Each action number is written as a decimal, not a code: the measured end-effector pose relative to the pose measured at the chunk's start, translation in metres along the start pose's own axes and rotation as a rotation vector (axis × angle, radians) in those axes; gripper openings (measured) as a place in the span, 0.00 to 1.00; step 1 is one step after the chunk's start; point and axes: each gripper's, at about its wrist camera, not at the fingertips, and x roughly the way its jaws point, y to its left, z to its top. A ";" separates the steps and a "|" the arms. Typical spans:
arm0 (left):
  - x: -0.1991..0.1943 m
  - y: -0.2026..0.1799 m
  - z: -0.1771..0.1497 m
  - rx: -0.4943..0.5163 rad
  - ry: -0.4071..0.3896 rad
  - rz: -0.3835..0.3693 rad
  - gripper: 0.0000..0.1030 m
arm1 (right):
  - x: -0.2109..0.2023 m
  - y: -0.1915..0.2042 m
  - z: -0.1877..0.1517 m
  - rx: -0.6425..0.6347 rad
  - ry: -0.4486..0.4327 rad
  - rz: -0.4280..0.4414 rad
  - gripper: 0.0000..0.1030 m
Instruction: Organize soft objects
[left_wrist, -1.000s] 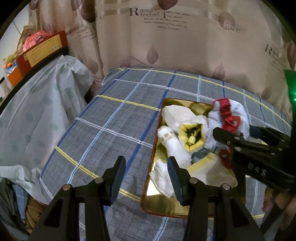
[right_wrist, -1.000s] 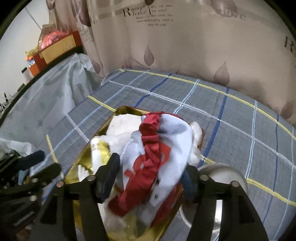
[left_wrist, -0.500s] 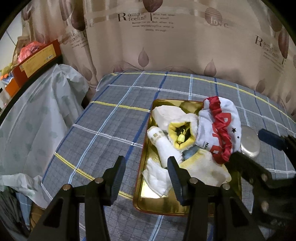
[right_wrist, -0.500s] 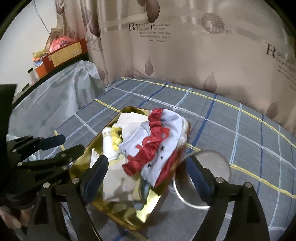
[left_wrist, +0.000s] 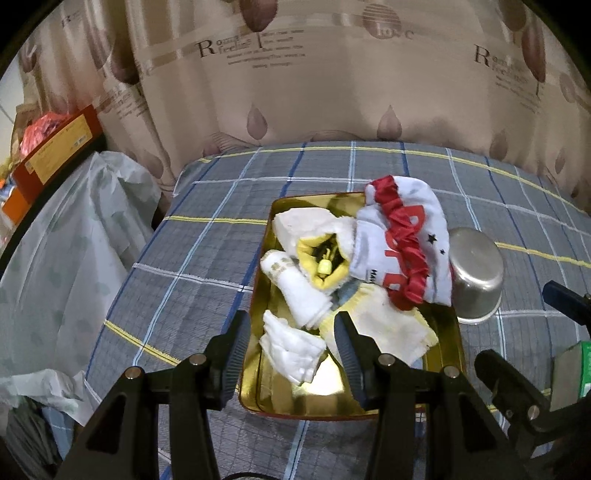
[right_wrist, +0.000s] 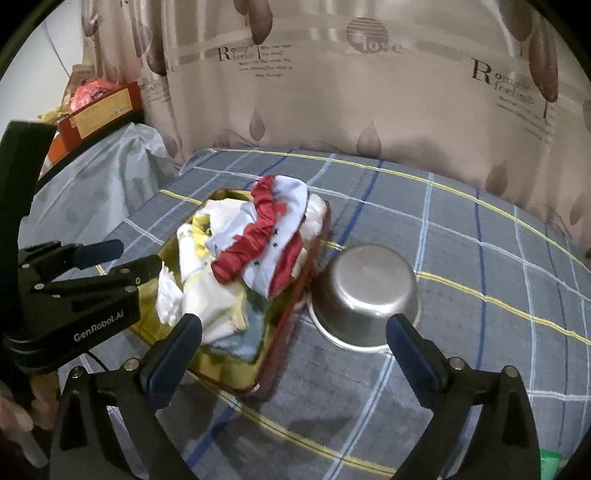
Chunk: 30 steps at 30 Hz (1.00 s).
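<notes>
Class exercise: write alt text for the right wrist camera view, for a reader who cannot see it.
A gold metal tray heaped with white and yellow cloths, topped by a white garment with a red ruffle, sits on a grey plaid cloth, with an upturned steel bowl beside it. The right gripper is opening, empty, in the foreground; the left gripper reaches in from the left.
</notes>
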 end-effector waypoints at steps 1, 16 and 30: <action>0.000 -0.001 -0.001 0.006 0.000 -0.003 0.46 | 0.000 0.001 -0.001 0.001 0.002 -0.003 0.96; -0.003 -0.010 -0.003 0.031 0.002 -0.042 0.46 | 0.000 0.000 -0.015 0.023 0.034 -0.034 0.97; -0.003 -0.011 -0.003 0.025 0.010 -0.057 0.46 | 0.004 -0.004 -0.018 0.037 0.060 -0.027 0.97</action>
